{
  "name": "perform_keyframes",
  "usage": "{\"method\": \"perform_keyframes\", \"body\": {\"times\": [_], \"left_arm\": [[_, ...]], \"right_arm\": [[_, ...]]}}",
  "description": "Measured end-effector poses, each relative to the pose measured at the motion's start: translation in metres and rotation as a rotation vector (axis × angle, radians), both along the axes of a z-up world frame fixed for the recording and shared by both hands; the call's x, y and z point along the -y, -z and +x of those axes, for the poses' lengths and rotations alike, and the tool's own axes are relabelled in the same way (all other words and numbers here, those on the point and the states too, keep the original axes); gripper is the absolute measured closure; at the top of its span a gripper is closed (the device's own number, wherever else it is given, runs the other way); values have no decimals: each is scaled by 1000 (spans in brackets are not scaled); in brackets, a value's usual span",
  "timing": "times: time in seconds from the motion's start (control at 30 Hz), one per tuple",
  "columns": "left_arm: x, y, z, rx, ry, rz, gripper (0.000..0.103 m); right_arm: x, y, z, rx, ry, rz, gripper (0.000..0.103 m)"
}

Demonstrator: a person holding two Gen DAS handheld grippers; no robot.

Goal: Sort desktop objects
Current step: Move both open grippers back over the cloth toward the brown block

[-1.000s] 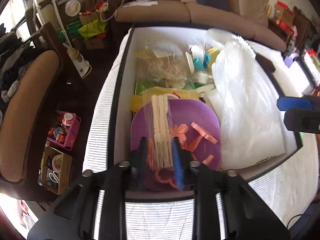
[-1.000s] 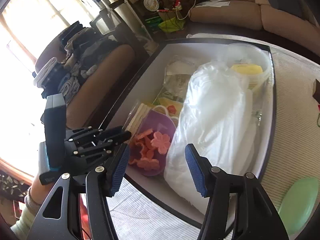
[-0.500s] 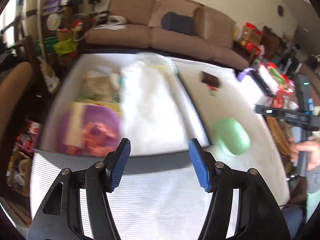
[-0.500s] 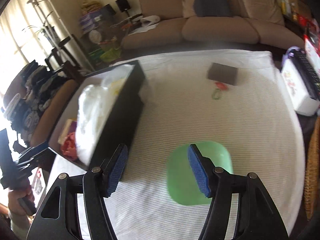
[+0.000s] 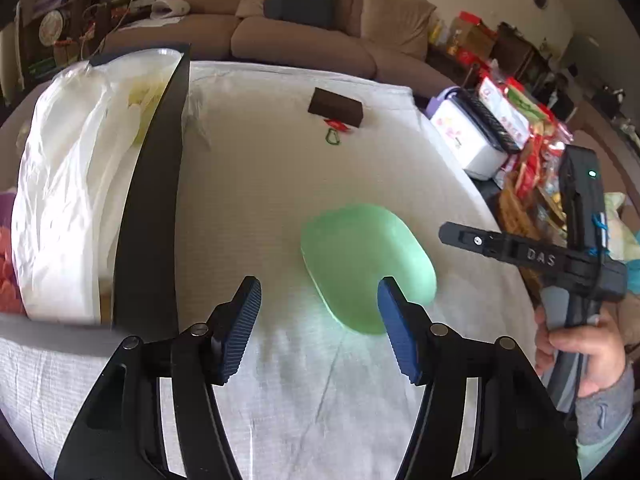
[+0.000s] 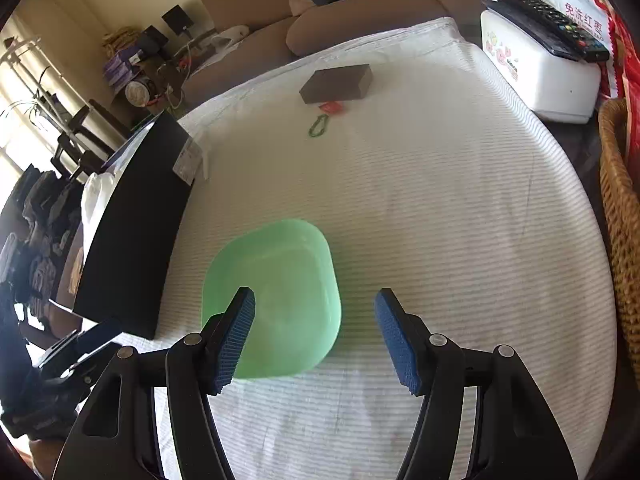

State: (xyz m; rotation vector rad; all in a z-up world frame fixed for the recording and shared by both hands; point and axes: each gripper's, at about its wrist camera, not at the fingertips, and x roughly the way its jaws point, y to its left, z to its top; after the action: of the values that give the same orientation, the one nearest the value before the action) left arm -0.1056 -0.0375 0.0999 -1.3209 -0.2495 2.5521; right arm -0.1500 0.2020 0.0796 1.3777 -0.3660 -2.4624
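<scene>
A pale green plate (image 5: pixel 360 264) lies upside down on the white striped cloth (image 6: pixel 440 200). My left gripper (image 5: pixel 318 288) hovers open just short of the plate's near left edge, with nothing between its blue pads. In the right wrist view the right gripper (image 6: pixel 315 300) is open and empty above the green plate's (image 6: pixel 280 272) right edge, its left fingertip over the plate. The black box (image 5: pixel 152 200) at the left holds a white plastic bag (image 5: pixel 68 184). Further back lie a brown block (image 5: pixel 335 107) and a green carabiner (image 5: pixel 333 136) with a red tag.
A white case (image 6: pixel 536 68) with a remote control (image 6: pixel 544 24) on top stands at the back right. A wicker basket (image 6: pixel 620 208) borders the table's right edge. A hand (image 5: pixel 580 344) holds the right gripper's handle. A sofa runs behind the table.
Both grippers have swung from above the box to the cloth by the green plate. The left one let go of the stick pack over the purple plate and opened.
</scene>
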Motion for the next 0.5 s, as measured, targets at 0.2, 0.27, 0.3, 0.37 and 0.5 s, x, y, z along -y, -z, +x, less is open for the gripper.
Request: {"method": "perform_keyframes", "body": {"times": [0.2,0.27,0.3,0.37,0.5], "left_arm": [[-5,0,-98,-53,-156,-152,45],[-6,7,-132,-48,-203,-196,45],[-7,12,-146,-42,-222,-215,45],[-6,22,-169,-33,-266,-230,45],[-8,45,-206,3,-298,-202,45]], "right_arm": [[2,-1,-59,-85,-8,46,38],[10,3,-87,-102,-23,74,38],[16,7,-101,-108,-36,93,40],[30,13,-129,-124,-71,128,44],[55,30,-179,-147,-128,178,44]]}}
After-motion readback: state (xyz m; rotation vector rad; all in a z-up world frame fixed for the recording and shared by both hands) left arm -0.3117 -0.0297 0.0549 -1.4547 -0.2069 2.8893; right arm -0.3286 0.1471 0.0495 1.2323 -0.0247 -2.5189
